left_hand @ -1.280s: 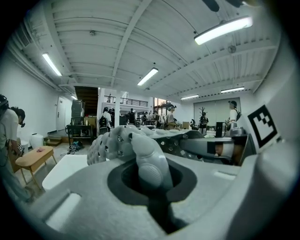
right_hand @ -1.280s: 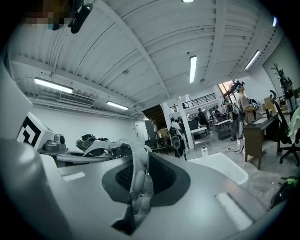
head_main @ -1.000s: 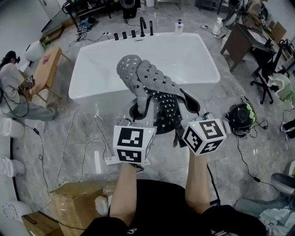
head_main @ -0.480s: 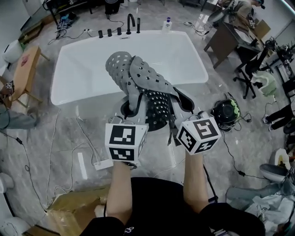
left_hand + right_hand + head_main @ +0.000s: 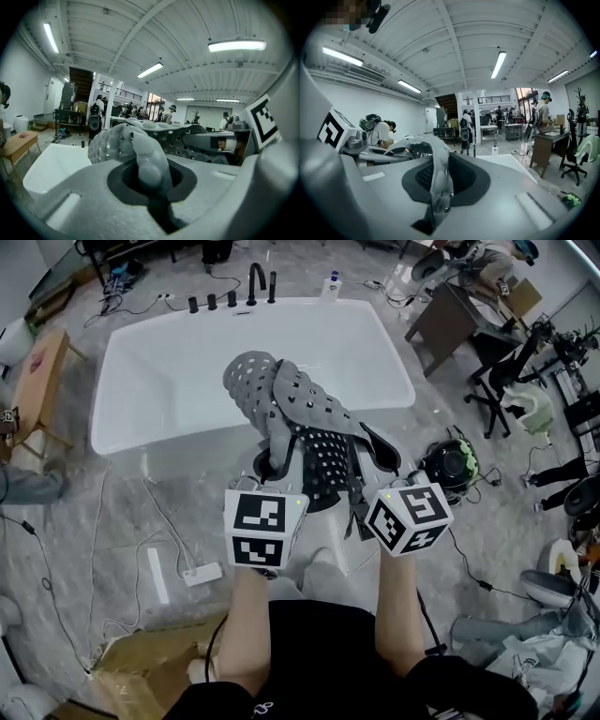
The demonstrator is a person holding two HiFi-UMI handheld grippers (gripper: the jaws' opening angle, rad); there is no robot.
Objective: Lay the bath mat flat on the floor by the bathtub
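Note:
The grey perforated bath mat (image 5: 300, 418) hangs folded and bunched in the air between both grippers, over the near rim of the white bathtub (image 5: 169, 371). My left gripper (image 5: 275, 465) is shut on one edge of the mat (image 5: 140, 157), which rises through its jaws. My right gripper (image 5: 361, 512) is shut on another edge of the mat (image 5: 438, 178), a thin fold pinched between its jaws. In the head view both marker cubes sit side by side below the mat, above the marble floor (image 5: 187, 521).
Taps (image 5: 253, 282) and a bottle (image 5: 330, 287) stand at the tub's far end. Cables and a white power strip (image 5: 202, 573) lie on the floor at left, a cardboard box (image 5: 150, 662) near left, a helmet (image 5: 450, 465) at right. Desks, chairs and people stand around.
The head view has shifted a little, so the tub sits further left and lower in frame. Both grippers keep their hold on the bunched mat at about the same height.

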